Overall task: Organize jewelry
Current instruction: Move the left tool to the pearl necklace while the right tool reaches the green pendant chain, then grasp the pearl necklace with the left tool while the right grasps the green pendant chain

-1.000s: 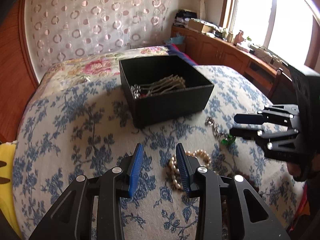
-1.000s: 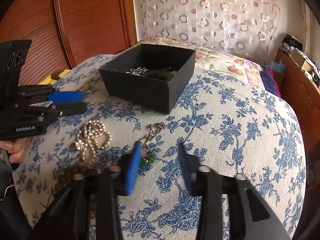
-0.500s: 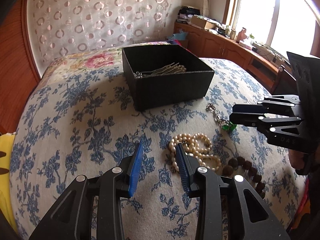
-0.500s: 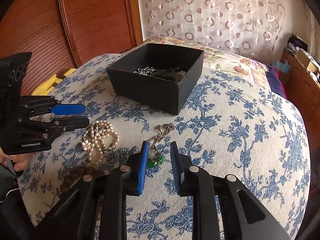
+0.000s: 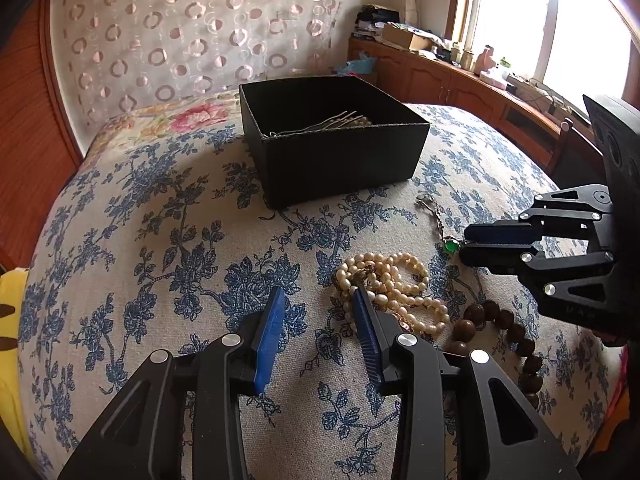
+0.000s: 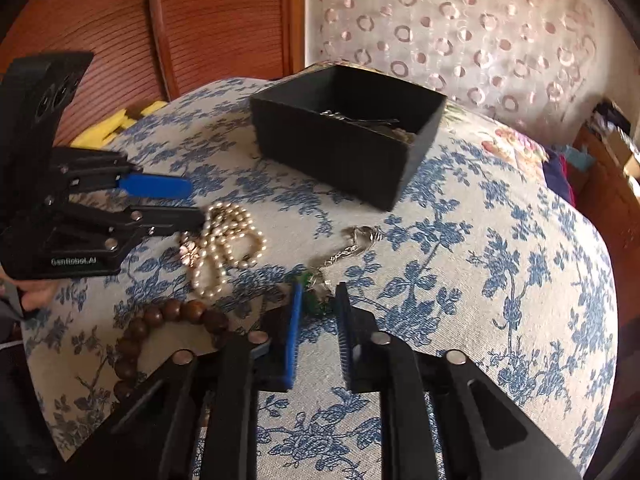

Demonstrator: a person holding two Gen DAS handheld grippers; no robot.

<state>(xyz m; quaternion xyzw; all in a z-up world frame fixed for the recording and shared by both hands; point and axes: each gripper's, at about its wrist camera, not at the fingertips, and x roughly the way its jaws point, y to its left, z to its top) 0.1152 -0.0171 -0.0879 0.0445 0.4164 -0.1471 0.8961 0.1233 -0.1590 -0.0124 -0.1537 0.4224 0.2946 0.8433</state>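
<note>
1. right gripper [image 6: 316, 304]: fingers stand a little apart, one on each side of the green pendant [image 6: 310, 280]; contact cannot be confirmed from the right wrist view; from the left wrist view the two fingers look nearly together at the stone [image 5: 451, 246]; whether they have clamped it cannot be told.
2. left gripper [image 5: 318, 300]: fingers apart, nothing between them; the pearl necklace [image 5: 394, 288] lies just beside and partly under the right fingertip [image 5: 360, 300].
3. step in hand, as judged: pick-up of the pendant chain [image 6: 352, 246] by the right gripper; the left gripper is staged at the pearls.
4. next move, as judged: seat the pads fully on the stone or its mount, then lift clear so the chain hangs free before carrying it to the black box [image 6: 340, 148].
5. orientation: the chain's long axis runs from the fingertips forward and slightly right, toward the near corner of the box; pendant end at the fingers, clasp end farthest out.
6. outward: wooden bead bracelet [image 6: 160, 320] lies left of the right gripper; the box stands ahead, well apart, with a hair comb [image 5: 320, 124] and other pieces inside; all rest on the floral bedspread [image 6: 500, 280].
</note>
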